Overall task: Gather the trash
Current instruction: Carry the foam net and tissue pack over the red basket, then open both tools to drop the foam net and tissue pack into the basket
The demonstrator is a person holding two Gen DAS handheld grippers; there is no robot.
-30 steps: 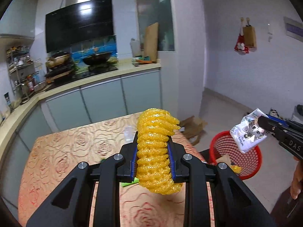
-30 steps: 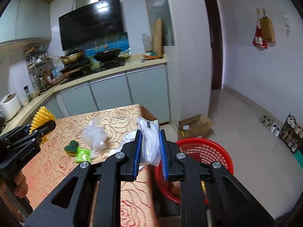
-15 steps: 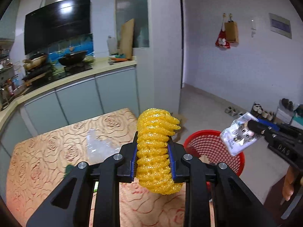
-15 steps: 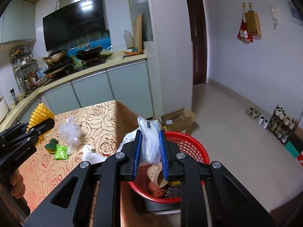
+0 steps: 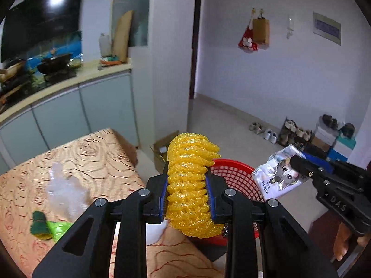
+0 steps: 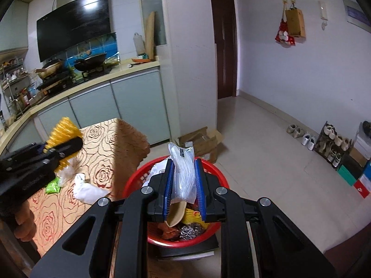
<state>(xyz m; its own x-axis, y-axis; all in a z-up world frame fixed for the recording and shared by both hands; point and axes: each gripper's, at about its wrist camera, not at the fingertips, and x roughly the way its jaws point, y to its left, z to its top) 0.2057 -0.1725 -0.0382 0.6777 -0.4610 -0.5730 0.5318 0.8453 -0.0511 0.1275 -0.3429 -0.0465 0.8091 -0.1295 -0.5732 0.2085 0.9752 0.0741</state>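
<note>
My left gripper (image 5: 187, 194) is shut on a yellow foam net sleeve (image 5: 191, 180), held near the table's right end with the red trash basket (image 5: 238, 176) just behind it. My right gripper (image 6: 183, 185) is shut on a small clear plastic packet (image 6: 182, 173) and hangs right over the red basket (image 6: 215, 173), which holds several pieces of trash. In the left wrist view the same packet (image 5: 278, 176) shows a cartoon animal print, pinched by the right gripper (image 5: 294, 162). The left gripper (image 6: 67, 146) with the yellow sleeve (image 6: 59, 132) appears at the left of the right wrist view.
On the rose-patterned tablecloth (image 6: 104, 143) lie a crumpled clear bag (image 5: 67, 190), a green wrapper (image 5: 58, 228), a dark green scrap (image 5: 39, 224) and a white crumpled tissue (image 6: 87, 190). An open cardboard box (image 6: 201, 141) sits on the floor behind the basket. Shoes (image 6: 301, 134) line the right wall.
Both grippers swung right, away from the table's middle, toward the red basket. The right gripper now hangs over the basket with its packet. Both grips stayed the same.
</note>
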